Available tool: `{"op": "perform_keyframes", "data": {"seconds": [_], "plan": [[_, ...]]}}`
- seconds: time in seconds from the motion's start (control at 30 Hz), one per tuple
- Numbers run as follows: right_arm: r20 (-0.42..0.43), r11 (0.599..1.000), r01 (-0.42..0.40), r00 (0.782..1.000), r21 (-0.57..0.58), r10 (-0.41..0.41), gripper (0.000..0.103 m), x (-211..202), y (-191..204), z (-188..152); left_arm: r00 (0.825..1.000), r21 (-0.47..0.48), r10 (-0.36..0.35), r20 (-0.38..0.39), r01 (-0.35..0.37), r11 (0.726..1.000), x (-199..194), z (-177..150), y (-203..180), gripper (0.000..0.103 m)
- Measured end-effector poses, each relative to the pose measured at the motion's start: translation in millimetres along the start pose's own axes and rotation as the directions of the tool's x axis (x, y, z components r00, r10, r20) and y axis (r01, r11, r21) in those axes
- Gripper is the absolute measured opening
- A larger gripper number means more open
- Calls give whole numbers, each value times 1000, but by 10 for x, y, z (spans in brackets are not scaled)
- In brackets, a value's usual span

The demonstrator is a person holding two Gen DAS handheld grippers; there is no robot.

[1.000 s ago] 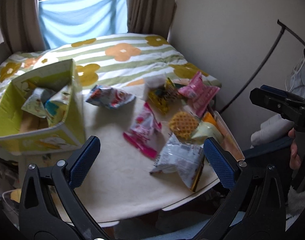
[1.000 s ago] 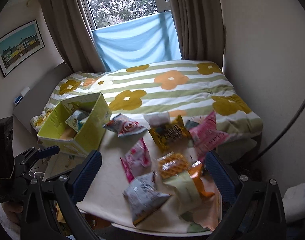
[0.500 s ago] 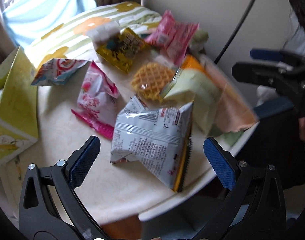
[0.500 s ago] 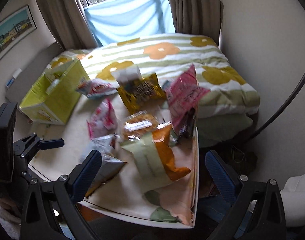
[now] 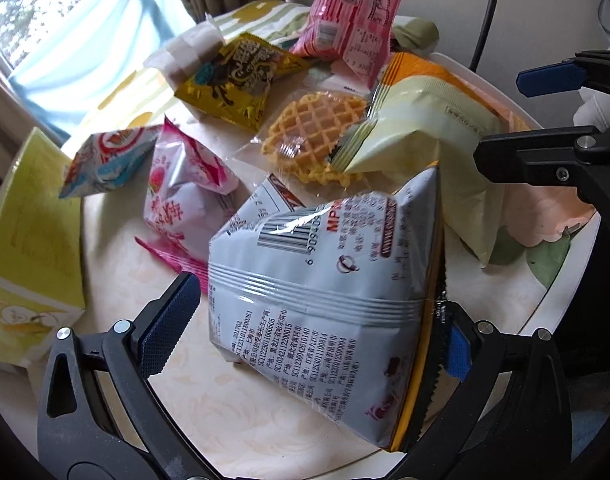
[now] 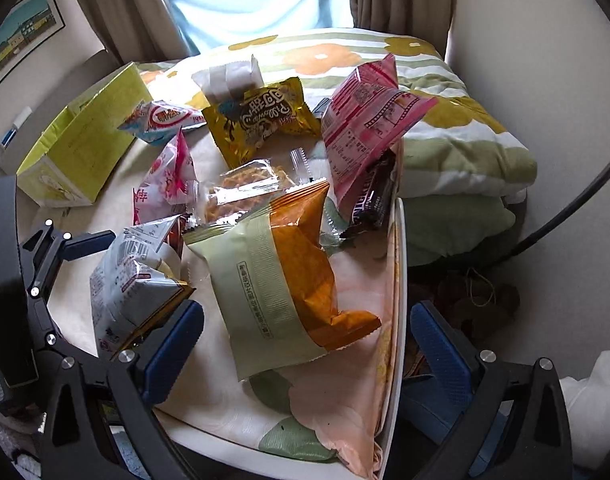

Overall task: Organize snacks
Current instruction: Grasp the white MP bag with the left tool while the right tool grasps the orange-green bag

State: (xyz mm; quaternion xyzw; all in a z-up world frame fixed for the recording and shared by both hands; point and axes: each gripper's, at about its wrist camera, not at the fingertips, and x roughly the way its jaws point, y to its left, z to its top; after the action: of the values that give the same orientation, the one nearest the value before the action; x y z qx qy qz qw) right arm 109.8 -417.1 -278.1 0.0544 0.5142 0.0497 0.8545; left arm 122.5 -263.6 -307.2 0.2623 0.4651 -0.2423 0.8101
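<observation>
Several snack packets lie on a round cream table (image 5: pixel 117 248). My left gripper (image 5: pixel 311 324) is open with its fingers on either side of a silver-white packet (image 5: pixel 325 300), also seen in the right wrist view (image 6: pixel 133 280). My right gripper (image 6: pixel 307 344) is open over a pale green and orange packet (image 6: pixel 281 280), also in the left wrist view (image 5: pixel 421 128). A wrapped waffle (image 5: pixel 309 132), a pink strawberry packet (image 5: pixel 181 184), a yellow packet (image 5: pixel 241 80) and a pink packet (image 5: pixel 353 28) lie behind. A yellow-green box (image 6: pixel 81 148) stands at the left.
A red, white and blue packet (image 5: pixel 105 156) lies by the box. A dark bar (image 6: pixel 373 196) leans under the pink packet. A floral cloth (image 6: pixel 345 380) hangs over the table's right edge. A bed with a flowered quilt (image 6: pixel 445 128) lies behind, a wall to the right.
Both grippers have moved forward and down toward the table. The silver-white packet now sits between my left fingers, and the green and orange packet lies close under my right gripper.
</observation>
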Motion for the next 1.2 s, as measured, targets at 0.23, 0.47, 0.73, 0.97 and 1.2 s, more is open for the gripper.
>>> {"op": "perform_keyframes", "data": {"seconds": [0.23, 0.47, 0.73, 0.97, 1.2], "plan": [[-18, 999, -13, 1000, -47, 13, 103, 166, 77, 5, 1000, -7, -14, 7, 14, 1000, 17, -45, 49, 87], [-23, 996, -10, 1000, -91, 8, 103, 295, 178, 25, 1000, -17, -12, 11, 13, 1000, -23, -70, 52, 82], [-49, 993, 1, 999, -119, -6, 83, 492, 220, 23, 1000, -22, -12, 12, 13, 1000, -98, -122, 18, 82], [-34, 994, 10, 999, -108, -14, 65, 493, 193, -13, 1000, -43, 0, 7, 0, 999, -165, -167, 21, 82], [-10, 996, 9, 1000, -84, -10, 62, 388, 211, -34, 999, -85, 23, 26, -21, 996, -336, -214, 72, 82]]}}
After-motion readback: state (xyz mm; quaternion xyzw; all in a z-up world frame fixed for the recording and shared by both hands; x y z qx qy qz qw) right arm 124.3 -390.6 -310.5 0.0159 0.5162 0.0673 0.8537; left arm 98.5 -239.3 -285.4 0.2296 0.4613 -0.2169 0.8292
